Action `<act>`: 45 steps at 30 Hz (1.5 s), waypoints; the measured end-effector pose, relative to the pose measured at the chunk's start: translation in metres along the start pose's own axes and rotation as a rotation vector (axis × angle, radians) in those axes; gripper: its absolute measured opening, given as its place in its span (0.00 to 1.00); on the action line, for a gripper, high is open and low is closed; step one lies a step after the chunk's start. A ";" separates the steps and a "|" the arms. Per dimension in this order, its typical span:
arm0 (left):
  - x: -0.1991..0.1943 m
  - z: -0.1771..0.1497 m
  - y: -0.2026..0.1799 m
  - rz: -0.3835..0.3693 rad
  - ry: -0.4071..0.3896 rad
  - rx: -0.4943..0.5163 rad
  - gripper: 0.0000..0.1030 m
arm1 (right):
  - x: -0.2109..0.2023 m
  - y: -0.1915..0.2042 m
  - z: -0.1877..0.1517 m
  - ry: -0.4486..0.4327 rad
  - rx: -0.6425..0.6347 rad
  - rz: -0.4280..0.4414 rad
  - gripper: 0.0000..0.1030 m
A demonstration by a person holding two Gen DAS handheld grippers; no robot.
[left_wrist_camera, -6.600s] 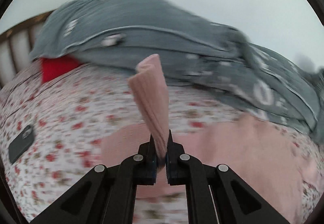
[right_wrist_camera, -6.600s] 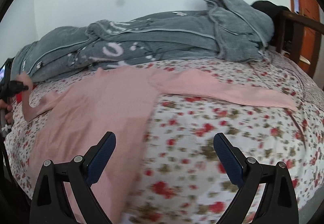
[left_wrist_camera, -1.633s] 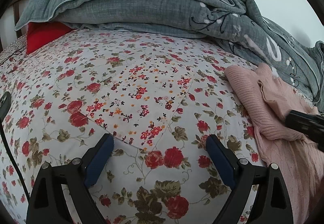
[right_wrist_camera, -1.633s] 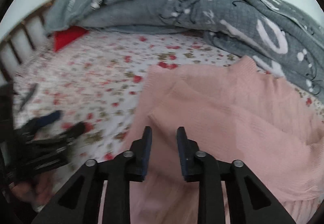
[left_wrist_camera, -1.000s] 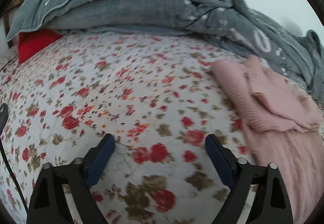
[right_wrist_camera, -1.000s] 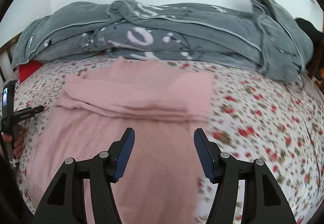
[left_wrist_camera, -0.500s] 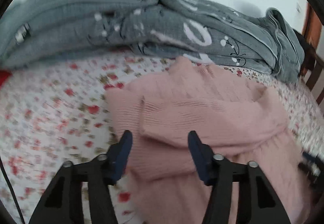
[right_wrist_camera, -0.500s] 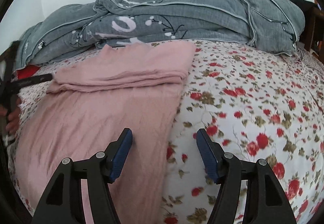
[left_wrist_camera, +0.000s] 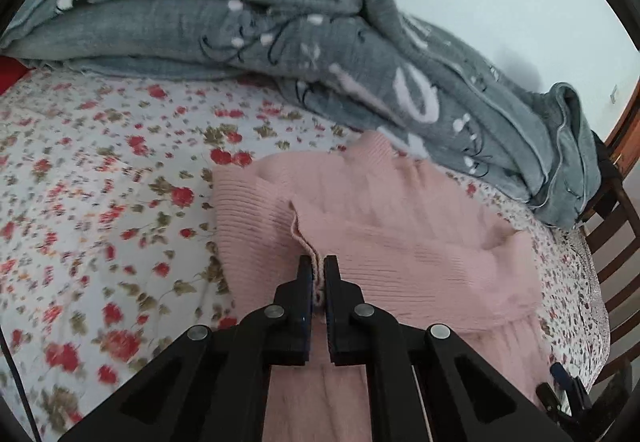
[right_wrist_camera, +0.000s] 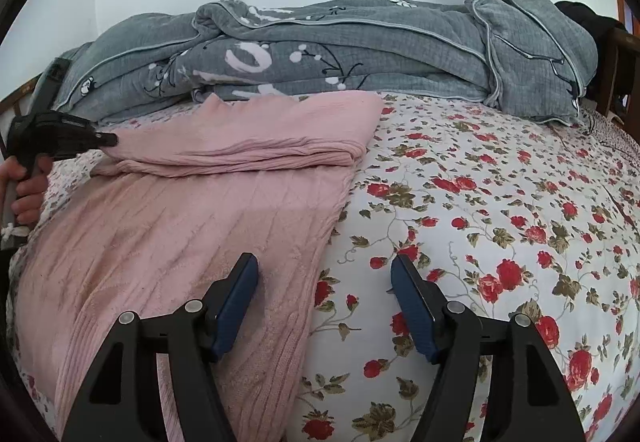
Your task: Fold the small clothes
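Left wrist view: my left tongs point(left_wrist_camera: 318, 269) are clenched on the cuff edge of the pink sweater point(left_wrist_camera: 400, 226), which lies on the floral bed point(left_wrist_camera: 100, 170) just below the grey quilt point(left_wrist_camera: 280, 22). My right tongs point(right_wrist_camera: 324, 274) hang released over the sweater's right hem edge, gripping nothing. I'd keep the sleeve low and taut, lay it square on the body, pinch that hem before folding up.
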State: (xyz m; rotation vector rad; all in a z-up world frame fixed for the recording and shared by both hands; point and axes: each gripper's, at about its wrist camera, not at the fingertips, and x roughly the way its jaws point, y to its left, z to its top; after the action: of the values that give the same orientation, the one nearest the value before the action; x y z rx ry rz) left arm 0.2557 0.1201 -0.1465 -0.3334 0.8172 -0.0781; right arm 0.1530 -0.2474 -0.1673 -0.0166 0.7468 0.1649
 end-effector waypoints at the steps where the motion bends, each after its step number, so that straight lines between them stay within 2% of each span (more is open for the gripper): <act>1: -0.008 -0.004 0.000 0.012 -0.014 0.010 0.06 | -0.001 0.001 0.000 0.002 -0.001 -0.007 0.66; 4: -0.016 -0.012 0.004 0.062 -0.026 0.030 0.06 | -0.008 0.001 0.000 -0.001 0.010 -0.014 0.66; 7: -0.003 -0.025 0.010 0.091 0.010 0.038 0.06 | -0.011 0.002 -0.003 0.005 0.007 -0.014 0.66; 10: 0.003 -0.029 0.008 0.127 0.013 0.062 0.15 | -0.014 0.004 -0.004 0.011 -0.006 -0.018 0.66; 12: 0.000 -0.028 0.006 0.175 -0.014 0.075 0.44 | -0.018 0.003 -0.002 0.014 -0.007 -0.004 0.66; 14: -0.006 -0.024 0.004 0.178 -0.060 0.078 0.58 | -0.022 -0.001 0.004 0.004 -0.003 0.006 0.66; 15: -0.007 -0.021 0.004 0.171 -0.070 0.079 0.59 | -0.024 -0.004 0.011 -0.007 -0.001 0.003 0.66; 20: 0.004 -0.013 0.003 0.167 -0.051 0.084 0.59 | -0.015 -0.020 0.049 -0.031 0.034 -0.011 0.69; 24: 0.025 -0.012 0.009 0.194 -0.036 0.101 0.59 | 0.013 -0.031 0.081 -0.018 0.075 0.031 0.70; 27: 0.036 -0.013 0.021 0.139 -0.012 0.044 0.61 | 0.040 -0.033 0.101 0.007 0.105 0.042 0.70; 29: 0.039 -0.014 0.024 0.121 -0.017 0.032 0.61 | 0.057 -0.031 0.111 0.024 0.114 0.083 0.69; 32: 0.040 -0.018 0.019 0.143 -0.035 0.055 0.61 | 0.084 -0.025 0.118 0.056 0.124 0.110 0.60; 34: 0.041 -0.018 0.018 0.142 -0.037 0.060 0.60 | 0.100 -0.020 0.113 0.069 0.120 0.088 0.59; 35: 0.042 -0.017 0.020 0.133 -0.036 0.055 0.59 | 0.107 -0.018 0.110 0.090 0.113 0.083 0.56; 37: 0.042 -0.016 0.023 0.111 -0.038 0.042 0.57 | 0.118 -0.016 0.106 0.149 0.102 0.083 0.48; 40: 0.041 -0.015 0.023 0.084 -0.047 0.039 0.47 | 0.119 -0.014 0.104 0.147 0.095 0.075 0.48; 41: 0.040 -0.015 0.022 0.075 -0.056 0.043 0.39 | 0.120 -0.012 0.103 0.147 0.088 0.072 0.46; 42: 0.038 -0.015 0.021 0.076 -0.068 0.046 0.32 | 0.120 -0.011 0.103 0.146 0.081 0.072 0.44; 43: 0.036 -0.016 0.020 0.082 -0.080 0.048 0.28 | 0.121 -0.009 0.103 0.145 0.072 0.071 0.36; 45: 0.035 -0.016 0.019 0.087 -0.087 0.049 0.22 | 0.121 -0.006 0.104 0.135 0.053 0.047 0.30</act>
State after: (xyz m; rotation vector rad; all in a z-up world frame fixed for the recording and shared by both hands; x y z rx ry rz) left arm 0.2671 0.1275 -0.1874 -0.2529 0.7418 -0.0022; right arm 0.3110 -0.2280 -0.1734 0.0410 0.8861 0.1898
